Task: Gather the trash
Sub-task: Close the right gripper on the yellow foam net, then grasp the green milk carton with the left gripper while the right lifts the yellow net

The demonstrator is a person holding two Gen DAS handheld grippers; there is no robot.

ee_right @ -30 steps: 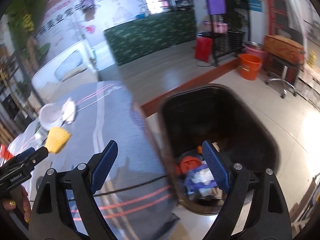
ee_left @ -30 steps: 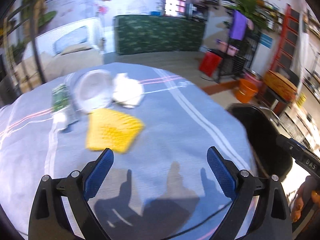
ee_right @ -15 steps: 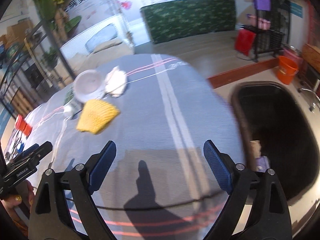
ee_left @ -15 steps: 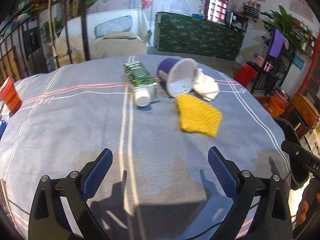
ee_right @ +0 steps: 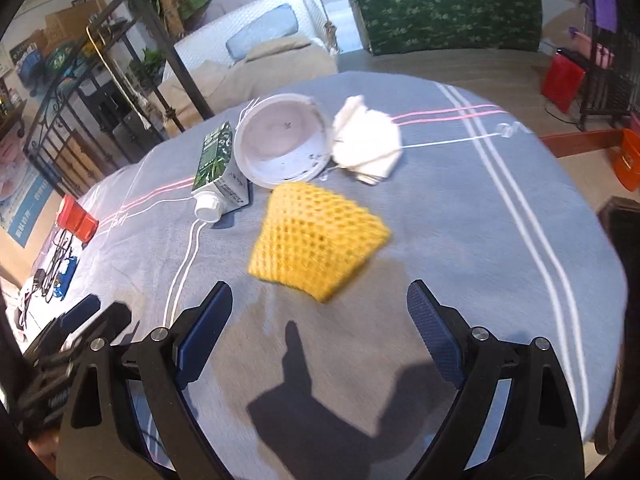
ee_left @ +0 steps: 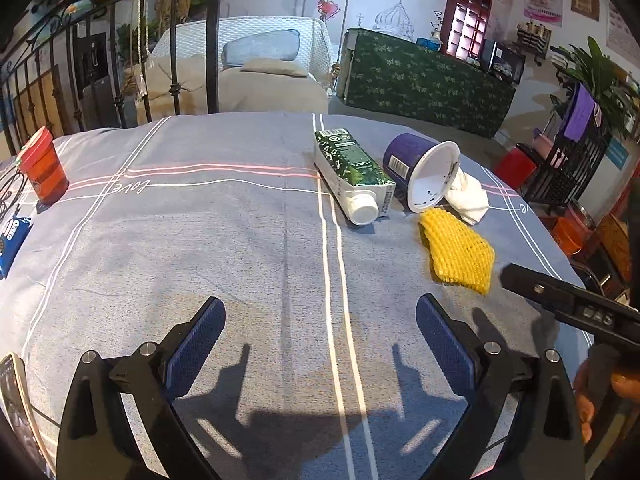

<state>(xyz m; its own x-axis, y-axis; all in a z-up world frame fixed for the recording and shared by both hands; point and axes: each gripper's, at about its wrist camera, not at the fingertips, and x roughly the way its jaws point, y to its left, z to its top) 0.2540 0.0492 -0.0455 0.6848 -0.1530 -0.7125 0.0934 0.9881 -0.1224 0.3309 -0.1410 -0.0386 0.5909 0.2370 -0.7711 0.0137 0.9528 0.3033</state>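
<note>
Right gripper [ee_right: 320, 316] is facing the yellow foam net [ee_right: 316, 236] with jaws wide and empty; left gripper [ee_left: 320, 332] likewise. Recommend descending squarely, pinching the net's near edge against the counter [ee_right: 460, 216].

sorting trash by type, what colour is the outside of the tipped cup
Purple, with a white inside; the cup shows it best in the left wrist view.

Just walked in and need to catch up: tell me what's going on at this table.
A person is clearing trash off a table with a gripper in each hand. Both the left hand-held gripper and the right hand-held gripper are open and empty, above the grey tablecloth. Lying on it are a yellow foam fruit net, a tipped purple paper cup, a crumpled white tissue and a green carton on its side. The right gripper faces the net, nearest to it.
</note>
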